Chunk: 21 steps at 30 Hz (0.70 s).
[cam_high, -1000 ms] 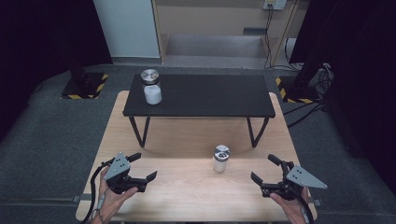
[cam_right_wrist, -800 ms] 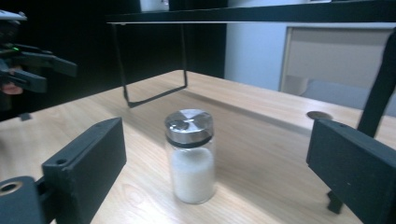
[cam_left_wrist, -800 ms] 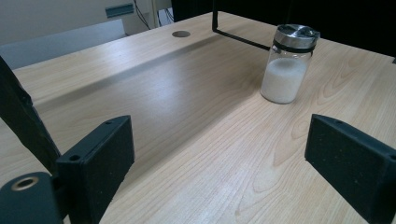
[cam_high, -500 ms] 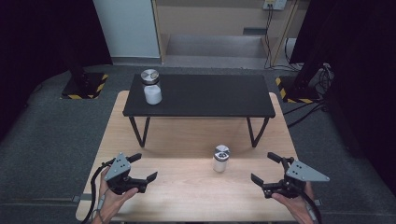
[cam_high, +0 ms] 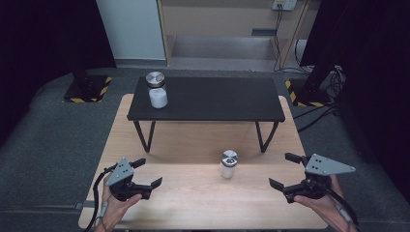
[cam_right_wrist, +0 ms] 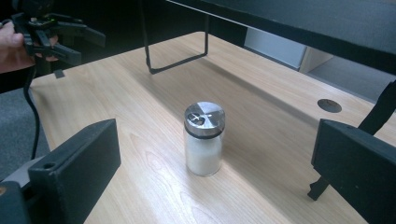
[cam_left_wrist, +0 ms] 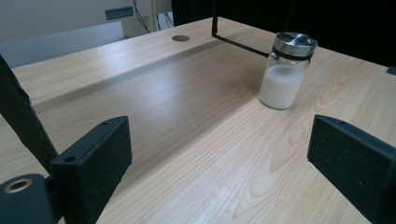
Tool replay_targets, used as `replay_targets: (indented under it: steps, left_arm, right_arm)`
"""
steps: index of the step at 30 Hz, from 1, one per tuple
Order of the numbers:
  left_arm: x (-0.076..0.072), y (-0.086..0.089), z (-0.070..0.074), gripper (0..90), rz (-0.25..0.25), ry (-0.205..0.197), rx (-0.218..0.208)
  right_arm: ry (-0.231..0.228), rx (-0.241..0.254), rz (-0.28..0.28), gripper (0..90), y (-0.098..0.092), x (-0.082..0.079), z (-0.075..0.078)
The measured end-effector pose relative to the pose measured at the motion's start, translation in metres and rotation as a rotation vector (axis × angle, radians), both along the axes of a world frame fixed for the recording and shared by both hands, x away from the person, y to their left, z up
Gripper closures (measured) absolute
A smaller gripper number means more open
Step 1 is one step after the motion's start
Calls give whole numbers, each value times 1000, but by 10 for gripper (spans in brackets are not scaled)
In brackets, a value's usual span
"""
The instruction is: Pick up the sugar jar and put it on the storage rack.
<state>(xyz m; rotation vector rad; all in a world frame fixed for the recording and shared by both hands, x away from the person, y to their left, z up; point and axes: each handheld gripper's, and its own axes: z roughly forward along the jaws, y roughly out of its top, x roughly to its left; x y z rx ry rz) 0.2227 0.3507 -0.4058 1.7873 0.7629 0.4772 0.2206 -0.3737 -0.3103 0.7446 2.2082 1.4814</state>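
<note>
A glass jar [cam_high: 228, 165] of white powder with a metal lid stands on the wooden table [cam_high: 203, 203], seen closer in the left gripper view [cam_left_wrist: 286, 72] and the right gripper view [cam_right_wrist: 203, 140]. A second, similar jar [cam_high: 157, 92] stands on the left end of the black bench [cam_high: 217, 99]. My left gripper [cam_high: 149, 172] [cam_left_wrist: 219, 163] rests low at the table's front left, open and empty, its jaws having just opened further. My right gripper [cam_high: 281, 169] [cam_right_wrist: 217, 186] hovers at the front right, pointing at the near jar. It is open with nothing between the pads after just opening.
The bench's thin metal legs [cam_high: 145, 137] stand on the table behind the near jar. A cable hole [cam_right_wrist: 329, 105] is set in the tabletop. Grey carpet surrounds the table, and cables [cam_high: 314, 116] lie on the floor at the right. The left gripper's cable [cam_high: 96, 193] hangs over the front left edge.
My right gripper has risen a little and drifted slightly right, its jaws spread wider. The left gripper has stayed in place. Neither jar has moved.
</note>
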Motion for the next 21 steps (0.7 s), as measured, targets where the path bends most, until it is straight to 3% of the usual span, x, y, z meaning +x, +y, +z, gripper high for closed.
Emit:
replay_targets:
  steps: [5, 10, 15, 21]
  left_arm:
    - [0, 1, -1, 29, -2, -2, -10]
    - [0, 1, -1, 24, -4, -3, -9]
    - [0, 1, -1, 26, -2, -2, -7]
    - [-1, 1, -1, 28, -4, -7, -5]
  right_arm:
    - [42, 10, 17, 15, -2, 8, 9]
    - [62, -13, 28, 17, 0, 15, 20]
    - [84, -67, 51, 25, 7, 24, 36]
    - [87, -98, 56, 27, 20, 33, 39]
